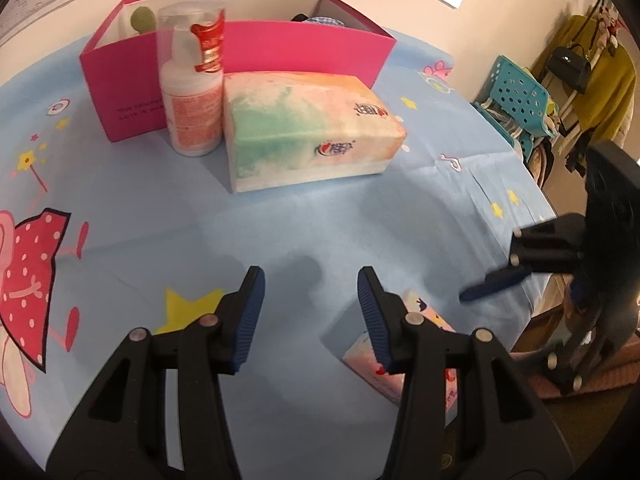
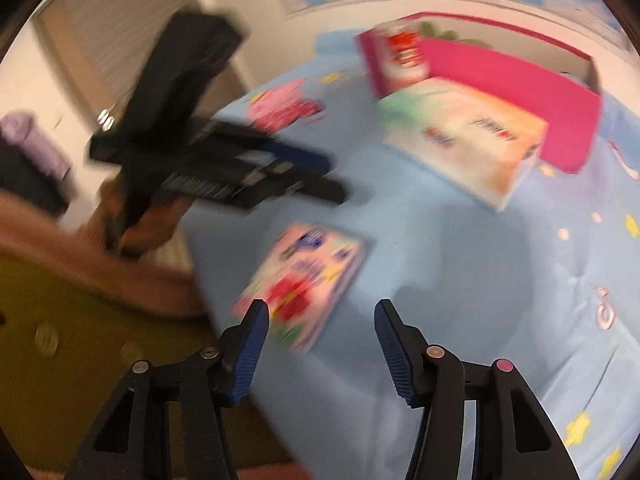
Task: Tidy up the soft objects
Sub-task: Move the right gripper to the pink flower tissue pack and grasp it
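A large pastel tissue pack (image 1: 308, 128) lies on the blue tablecloth in front of an open pink box (image 1: 256, 60); it also shows in the blurred right wrist view (image 2: 464, 140). A small pink cartoon tissue pack (image 2: 308, 280) lies near the table's front edge, partly hidden behind my left finger in the left wrist view (image 1: 404, 344). My left gripper (image 1: 310, 308) is open and empty, just left of the small pack. My right gripper (image 2: 320, 340) is open and empty, just in front of the small pack; it shows from the side in the left wrist view (image 1: 492, 280).
A white pump bottle (image 1: 192, 92) stands against the pink box, left of the large pack. Inside the box are a green round thing (image 1: 142, 18) and checked cloth (image 1: 320, 20). A teal basket (image 1: 516, 96) and hanging clothes stand beyond the table's right edge.
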`<state>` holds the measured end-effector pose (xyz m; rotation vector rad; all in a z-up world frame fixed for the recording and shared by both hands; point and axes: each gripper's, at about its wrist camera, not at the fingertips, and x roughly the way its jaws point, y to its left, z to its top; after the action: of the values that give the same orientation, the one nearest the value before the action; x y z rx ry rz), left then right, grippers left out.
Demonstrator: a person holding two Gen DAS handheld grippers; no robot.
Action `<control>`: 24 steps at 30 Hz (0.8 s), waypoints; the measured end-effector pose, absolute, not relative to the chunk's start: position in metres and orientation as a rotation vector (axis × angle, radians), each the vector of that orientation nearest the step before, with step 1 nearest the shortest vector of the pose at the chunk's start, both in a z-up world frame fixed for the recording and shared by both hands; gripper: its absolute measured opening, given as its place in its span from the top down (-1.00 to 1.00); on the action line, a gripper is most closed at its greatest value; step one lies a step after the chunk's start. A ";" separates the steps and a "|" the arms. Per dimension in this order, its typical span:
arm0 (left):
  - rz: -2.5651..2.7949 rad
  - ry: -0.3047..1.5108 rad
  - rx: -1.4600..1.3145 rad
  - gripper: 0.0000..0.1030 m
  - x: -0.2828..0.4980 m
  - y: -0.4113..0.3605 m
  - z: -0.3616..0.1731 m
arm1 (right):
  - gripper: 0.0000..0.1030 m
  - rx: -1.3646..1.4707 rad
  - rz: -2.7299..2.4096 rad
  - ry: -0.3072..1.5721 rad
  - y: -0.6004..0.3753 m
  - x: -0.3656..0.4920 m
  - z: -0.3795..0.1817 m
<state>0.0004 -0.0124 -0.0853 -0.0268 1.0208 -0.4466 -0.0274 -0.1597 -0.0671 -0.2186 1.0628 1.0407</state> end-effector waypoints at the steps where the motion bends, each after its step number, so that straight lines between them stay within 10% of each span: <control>1: -0.451 1.021 -0.023 0.03 0.000 -0.013 -0.085 | -0.10 -0.242 1.043 1.072 -0.158 -0.032 -0.068; 24: -0.519 1.059 -0.114 0.02 -0.001 -0.008 -0.090 | -0.01 -0.073 0.778 1.039 -0.172 0.030 -0.078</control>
<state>-0.0014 -0.0085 -0.0896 -0.1142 1.0585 -0.5189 0.0300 -0.1718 -0.0784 -0.0727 1.0392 0.7777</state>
